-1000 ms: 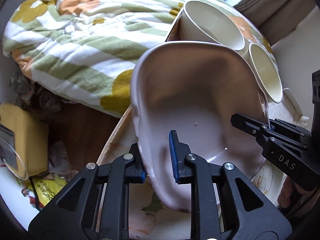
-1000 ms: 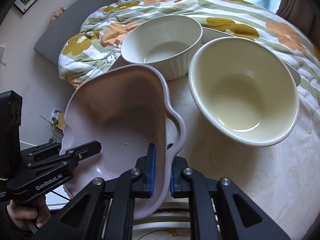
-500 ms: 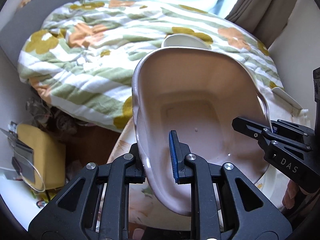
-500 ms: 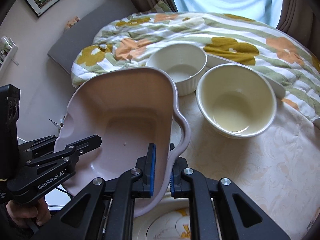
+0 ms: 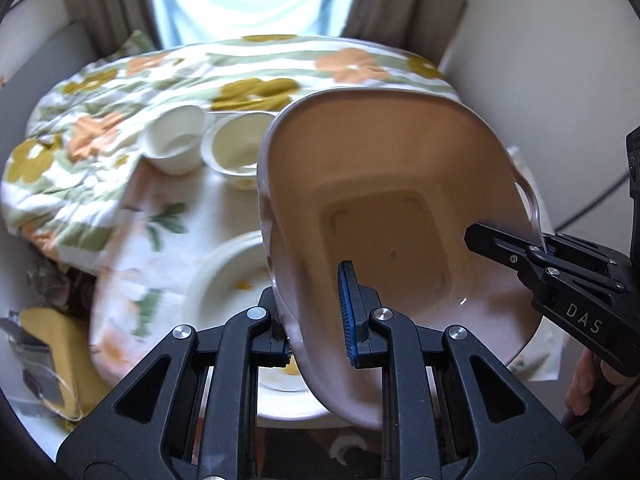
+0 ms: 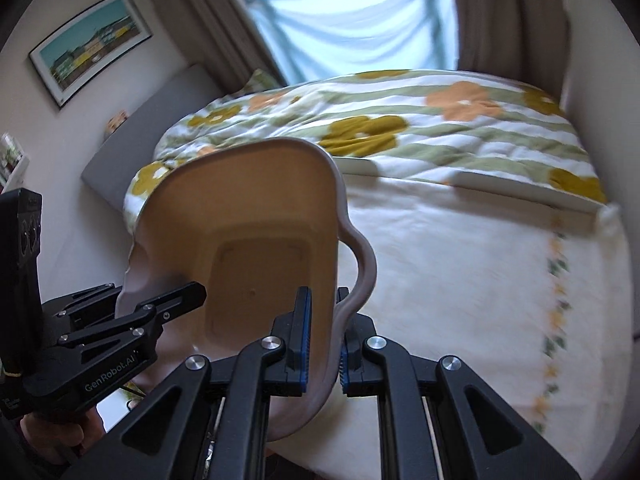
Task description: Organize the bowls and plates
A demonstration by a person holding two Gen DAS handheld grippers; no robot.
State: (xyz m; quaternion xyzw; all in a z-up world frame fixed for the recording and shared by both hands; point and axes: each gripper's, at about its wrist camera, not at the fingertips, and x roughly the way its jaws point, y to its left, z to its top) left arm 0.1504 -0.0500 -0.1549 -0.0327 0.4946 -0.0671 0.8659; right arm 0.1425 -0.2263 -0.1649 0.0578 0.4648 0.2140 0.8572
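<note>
Above the table (image 5: 224, 204) with its pale floral cloth, a large pinkish-beige, squarish plastic basin with loop handles (image 5: 384, 216) hangs tilted in the air, carried from both sides. The left gripper (image 5: 316, 320) is clamped on the basin's near rim, one blue pad inside the wall and one outside; the right gripper (image 6: 322, 336) is closed on the opposite rim beside a handle. Below sit a small white ribbed ceramic bowl (image 5: 176, 142) and a cream round bowl (image 5: 236, 152), just beside each other near the flowered quilt (image 5: 120, 92), with a white floral-printed plate (image 5: 236, 280) nearer the basin. Both grips are thin edge pinches on smooth plastic, so if the two hands drift apart or twist unevenly, the rim could slip free and the basin drop onto the plate or knock the bowls.
</note>
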